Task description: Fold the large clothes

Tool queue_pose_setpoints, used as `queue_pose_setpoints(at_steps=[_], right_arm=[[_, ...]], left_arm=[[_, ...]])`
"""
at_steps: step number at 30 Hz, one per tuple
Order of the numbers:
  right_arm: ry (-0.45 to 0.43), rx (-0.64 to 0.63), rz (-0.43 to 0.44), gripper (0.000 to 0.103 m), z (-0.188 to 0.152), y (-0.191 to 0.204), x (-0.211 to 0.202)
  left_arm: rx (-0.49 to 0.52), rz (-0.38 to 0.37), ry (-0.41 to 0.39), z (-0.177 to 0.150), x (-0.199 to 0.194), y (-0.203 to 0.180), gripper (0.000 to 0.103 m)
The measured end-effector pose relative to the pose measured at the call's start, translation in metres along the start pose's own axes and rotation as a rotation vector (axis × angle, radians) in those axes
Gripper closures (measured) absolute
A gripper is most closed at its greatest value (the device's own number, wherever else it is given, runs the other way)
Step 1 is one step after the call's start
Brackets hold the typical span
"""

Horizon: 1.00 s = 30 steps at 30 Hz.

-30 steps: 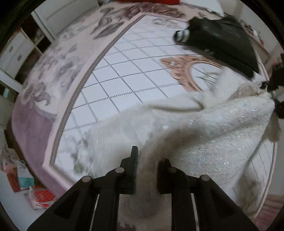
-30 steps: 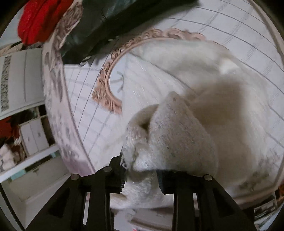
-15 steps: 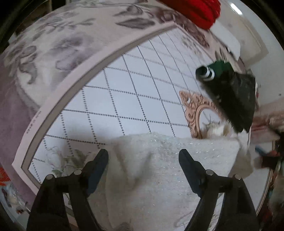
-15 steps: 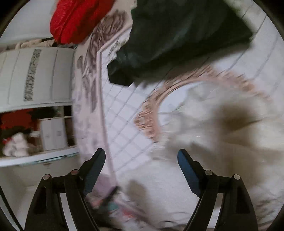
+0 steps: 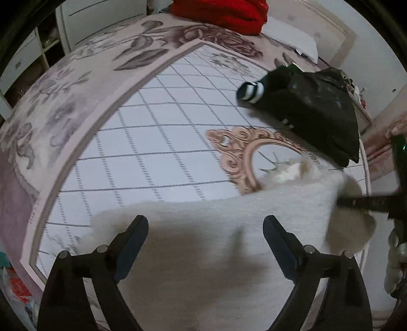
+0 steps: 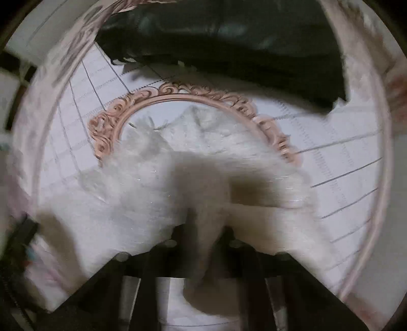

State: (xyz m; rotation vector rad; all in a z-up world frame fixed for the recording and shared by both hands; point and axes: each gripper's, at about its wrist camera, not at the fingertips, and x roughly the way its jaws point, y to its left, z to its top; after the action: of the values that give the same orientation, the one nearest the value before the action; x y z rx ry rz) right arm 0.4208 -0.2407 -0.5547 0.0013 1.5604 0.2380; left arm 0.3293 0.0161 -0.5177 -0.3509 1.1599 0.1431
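A fluffy white sweater (image 5: 229, 244) lies folded across the near part of the patterned bedspread (image 5: 157, 142). My left gripper (image 5: 204, 229) is open and empty, hovering just above the sweater. In the blurred right wrist view the sweater (image 6: 157, 193) fills the middle, and my right gripper (image 6: 207, 233) is shut on a fold of it. The right gripper also shows at the right edge of the left wrist view (image 5: 368, 203), at the sweater's right end.
A folded dark green garment (image 5: 313, 107) with a striped cuff lies at the back right of the bed, also in the right wrist view (image 6: 229, 43). A red garment (image 5: 221, 12) sits at the head. The bed's near-left edge drops to floor clutter (image 5: 17, 290).
Both grippers let go of the sweater and opened. Since then the right gripper has closed on a fold again. The left gripper stays open above the flattened sweater.
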Motion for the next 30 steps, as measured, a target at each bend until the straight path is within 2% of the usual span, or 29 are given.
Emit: queue_pose_setpoints(at_steps=[4,5,7,8,10,12,13,14,15,16,17,18,20,21,25,27,28,30], right_arm=[[-0.158,0.000,0.082,0.098,0.023,-0.004,-0.045],[-0.174,0.001,0.112,0.098,0.035,-0.008,-0.050],[-0.152,-0.004,0.110,0.098,0.055,-0.016,-0.035],[-0.126,-0.019,0.085,0.098,0.064,-0.019,-0.020],[-0.063,-0.010,-0.035,0.098,0.078,-0.030,0.013],[-0.014,0.008,-0.038,0.098,0.080,-0.042,0.017],[-0.037,0.043,0.014,0.093,0.076,-0.052,0.006],[-0.079,0.085,0.064,0.077,0.066,-0.065,-0.012],[-0.101,0.108,0.078,0.064,0.058,-0.074,-0.025],[-0.137,0.141,0.100,0.036,0.044,-0.088,-0.041],[-0.185,0.173,0.135,0.014,0.027,-0.105,-0.057],[-0.216,0.190,0.163,0.009,0.012,-0.117,-0.066],[-0.212,0.184,0.217,0.009,-0.009,-0.136,-0.064],[-0.161,0.171,0.234,0.009,-0.021,-0.145,-0.050],[0.004,0.140,0.218,0.009,-0.043,-0.167,0.027],[0.026,0.063,0.228,0.012,-0.050,-0.164,0.056],[0.006,0.045,0.222,0.020,-0.054,-0.161,0.062],[-0.018,0.069,0.254,0.061,-0.063,-0.160,0.063]], left_arm=[[-0.005,-0.024,0.007,0.004,0.003,-0.026,0.011],[-0.006,-0.023,0.016,0.005,0.006,-0.031,0.011],[-0.017,-0.006,0.055,0.007,0.020,-0.041,0.011],[-0.026,0.006,0.060,0.008,0.027,-0.045,0.011],[-0.037,0.068,0.076,0.011,0.050,-0.050,0.011],[-0.055,0.110,0.109,0.013,0.074,-0.046,0.008],[-0.077,0.126,0.127,0.015,0.086,-0.040,0.007],[-0.106,0.126,0.138,0.016,0.093,-0.032,0.006],[-0.140,0.114,0.143,0.017,0.097,-0.024,0.006],[-0.160,0.098,0.142,0.018,0.098,-0.018,0.005],[-0.165,0.092,0.143,0.019,0.098,-0.016,0.005],[-0.166,0.090,0.145,0.019,0.095,-0.015,0.005],[-0.169,0.088,0.147,0.018,0.087,-0.017,0.006],[-0.176,0.084,0.149,0.017,0.082,-0.017,0.006],[-0.207,0.061,0.126,0.007,0.050,-0.015,0.006],[-0.200,0.070,0.112,-0.002,0.032,-0.015,0.006],[-0.192,0.077,0.109,-0.006,0.028,-0.017,0.006],[-0.170,0.096,0.103,-0.016,0.015,-0.017,0.006]])
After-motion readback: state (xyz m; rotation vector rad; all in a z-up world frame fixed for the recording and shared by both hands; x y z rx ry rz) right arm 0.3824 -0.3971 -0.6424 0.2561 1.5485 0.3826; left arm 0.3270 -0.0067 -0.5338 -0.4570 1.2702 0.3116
